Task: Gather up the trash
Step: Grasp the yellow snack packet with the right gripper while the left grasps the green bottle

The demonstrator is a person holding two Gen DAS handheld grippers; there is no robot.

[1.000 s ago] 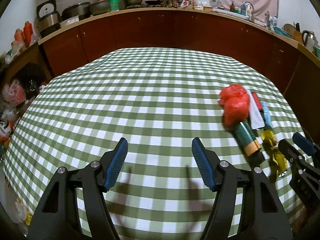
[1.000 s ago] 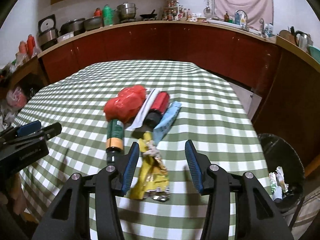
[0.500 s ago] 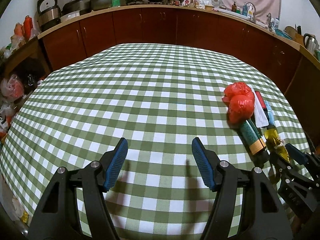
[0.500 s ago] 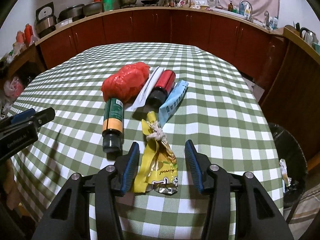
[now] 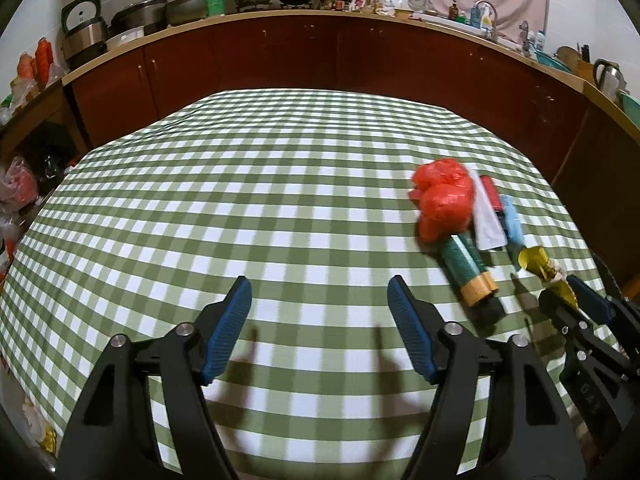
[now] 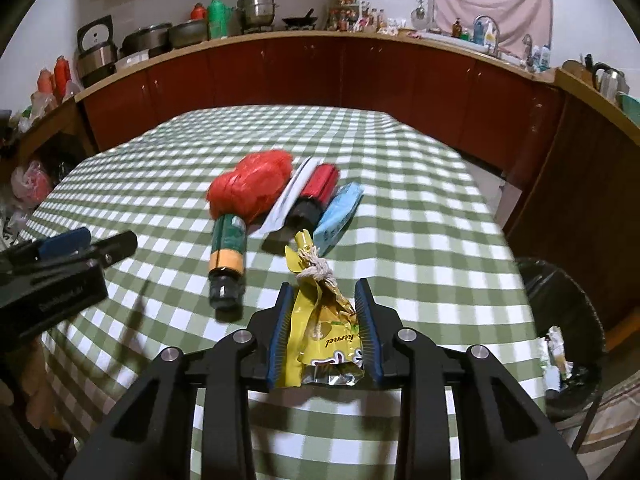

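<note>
Right hand-held gripper (image 6: 325,316) pinches the yellow wrapper (image 6: 320,320) between narrowed pads; left hand-held gripper (image 5: 320,320) gapes wide, empty.

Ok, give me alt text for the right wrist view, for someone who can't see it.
The right tongs close around a yellow snack wrapper on a green checked tablecloth. Beyond it lie a green bottle, a red bag and a blue packet; a black bin stands to the right.

Wrapper (image 6: 320,320) nearest on table (image 6: 420,240), bottle (image 6: 228,248) left, bin (image 6: 568,320) right
</note>
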